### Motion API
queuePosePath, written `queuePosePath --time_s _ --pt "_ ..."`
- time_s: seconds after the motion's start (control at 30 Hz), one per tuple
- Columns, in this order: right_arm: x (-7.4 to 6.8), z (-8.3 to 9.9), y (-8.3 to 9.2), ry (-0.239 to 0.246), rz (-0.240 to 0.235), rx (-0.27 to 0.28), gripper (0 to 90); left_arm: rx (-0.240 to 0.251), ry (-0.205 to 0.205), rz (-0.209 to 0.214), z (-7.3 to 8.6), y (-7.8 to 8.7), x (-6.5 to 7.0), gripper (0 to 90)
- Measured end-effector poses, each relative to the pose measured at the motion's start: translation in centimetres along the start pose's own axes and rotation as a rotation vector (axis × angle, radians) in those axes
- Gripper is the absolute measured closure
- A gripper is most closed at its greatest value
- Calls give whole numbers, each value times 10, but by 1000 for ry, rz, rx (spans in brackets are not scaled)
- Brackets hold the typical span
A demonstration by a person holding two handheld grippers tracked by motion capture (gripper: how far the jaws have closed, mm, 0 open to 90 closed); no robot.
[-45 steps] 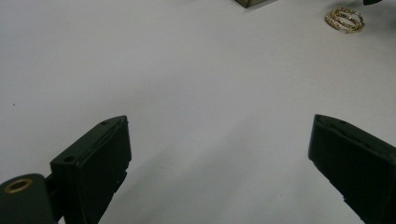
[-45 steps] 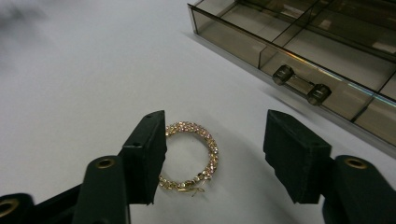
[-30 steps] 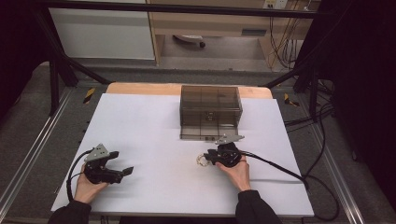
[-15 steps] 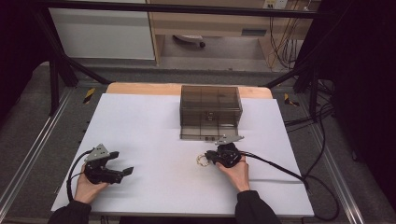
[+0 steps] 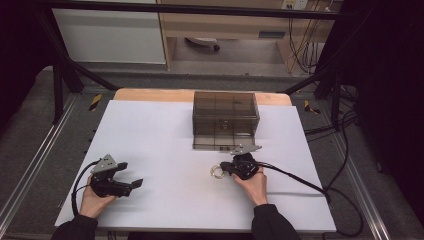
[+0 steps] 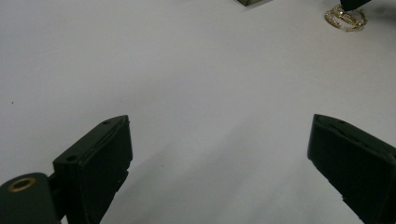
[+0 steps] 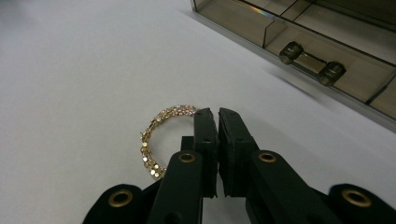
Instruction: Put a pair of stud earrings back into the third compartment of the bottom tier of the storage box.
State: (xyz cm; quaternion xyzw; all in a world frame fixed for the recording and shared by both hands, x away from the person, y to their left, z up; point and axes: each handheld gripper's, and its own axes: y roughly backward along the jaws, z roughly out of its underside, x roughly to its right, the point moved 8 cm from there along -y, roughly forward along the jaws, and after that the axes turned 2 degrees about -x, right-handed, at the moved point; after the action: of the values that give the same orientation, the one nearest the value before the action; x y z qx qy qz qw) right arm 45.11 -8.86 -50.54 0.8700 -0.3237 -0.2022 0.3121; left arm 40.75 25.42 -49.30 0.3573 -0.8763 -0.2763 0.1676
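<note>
Right gripper (image 7: 217, 112) has just been closing, now pinching the bracelet's (image 7: 156, 135) rim near the box (image 5: 226, 120) (light, slippery, floppy, probably); left gripper (image 6: 219, 154) wide open.

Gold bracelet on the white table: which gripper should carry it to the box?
Right. The right gripper has just closed its jaws on the gold bracelet, close to the smoky box. The left gripper sits open, far off across the table.
</note>
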Motion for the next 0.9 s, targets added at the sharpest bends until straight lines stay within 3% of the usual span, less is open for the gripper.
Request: queuePosePath --time_s 0.9 --pt "10 -15 33 -16 45 51 871 -3 0 -4 0 0 0 65"
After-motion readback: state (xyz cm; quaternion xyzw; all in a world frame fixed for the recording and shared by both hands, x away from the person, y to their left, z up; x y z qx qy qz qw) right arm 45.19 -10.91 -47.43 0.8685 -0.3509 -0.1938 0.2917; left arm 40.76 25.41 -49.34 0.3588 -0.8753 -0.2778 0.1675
